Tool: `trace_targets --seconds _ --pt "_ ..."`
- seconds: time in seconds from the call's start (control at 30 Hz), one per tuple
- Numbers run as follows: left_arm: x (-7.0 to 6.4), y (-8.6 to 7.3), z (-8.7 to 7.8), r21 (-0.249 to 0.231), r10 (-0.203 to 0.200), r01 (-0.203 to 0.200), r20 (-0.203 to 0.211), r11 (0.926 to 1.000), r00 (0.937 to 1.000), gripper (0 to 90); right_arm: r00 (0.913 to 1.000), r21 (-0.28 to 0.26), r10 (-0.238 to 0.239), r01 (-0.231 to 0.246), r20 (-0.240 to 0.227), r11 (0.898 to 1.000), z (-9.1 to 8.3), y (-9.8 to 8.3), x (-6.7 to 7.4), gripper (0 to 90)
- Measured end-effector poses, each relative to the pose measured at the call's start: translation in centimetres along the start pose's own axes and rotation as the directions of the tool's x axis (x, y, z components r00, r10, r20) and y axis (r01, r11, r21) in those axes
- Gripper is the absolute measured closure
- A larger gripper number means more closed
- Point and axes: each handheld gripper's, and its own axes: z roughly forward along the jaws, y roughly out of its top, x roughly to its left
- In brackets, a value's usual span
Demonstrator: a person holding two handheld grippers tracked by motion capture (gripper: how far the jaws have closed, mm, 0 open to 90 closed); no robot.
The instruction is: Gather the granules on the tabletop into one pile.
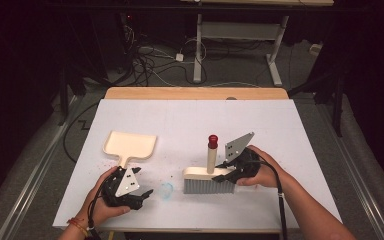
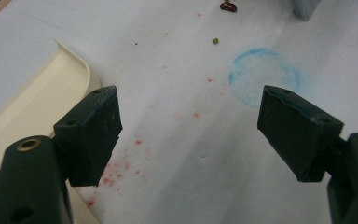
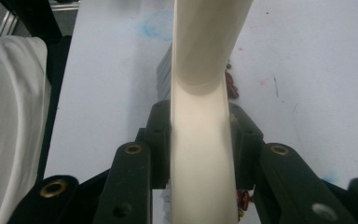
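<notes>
The cream hand brush is stood bristles-down on the white table, right of centre, clamped at its head by the right gripper. The left gripper is held wide open, empty, beside the cream dustpan.

Smooth cream plastic brush, matt white table.
</notes>
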Motion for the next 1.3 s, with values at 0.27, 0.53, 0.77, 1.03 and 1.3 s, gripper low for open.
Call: trace_targets --seconds 0.27,0.53,0.77,1.03,1.3 --pt "0.0 0.0 0.0 0.002 0.001 -0.001 0.002 1.0000 1.0000 20.9 0.9990 0.001 0.004 -0.004 0.044 1.000 -0.4 -0.1 -0.8 67.3" --pt "0.0 0.0 0.1 0.007 0.003 -0.003 0.008 1.0000 1.0000 20.9 0.9987 -0.008 0.003 -0.003 0.050 1.000 -0.4 0.0 -1.4 67.4" --pt "0.0 0.0 0.1 0.007 0.004 -0.004 0.007 1.0000 1.0000 20.9 0.9988 -0.025 0.005 -0.004 0.049 1.000 -0.5 -0.1 -1.3 67.5" --pt "0.0 0.0 0.0 0.005 0.007 -0.007 0.002 1.0000 1.0000 20.9 0.9982 -0.062 -0.006 0.009 0.060 0.998 -1.5 0.3 -0.5 67.5" --pt "0.0 0.0 0.0 0.008 0.008 -0.008 0.001 0.9999 1.0000 20.9 0.9940 -0.106 0.013 -0.001 0.109 0.994 -2.1 1.3 0.0 67.5"
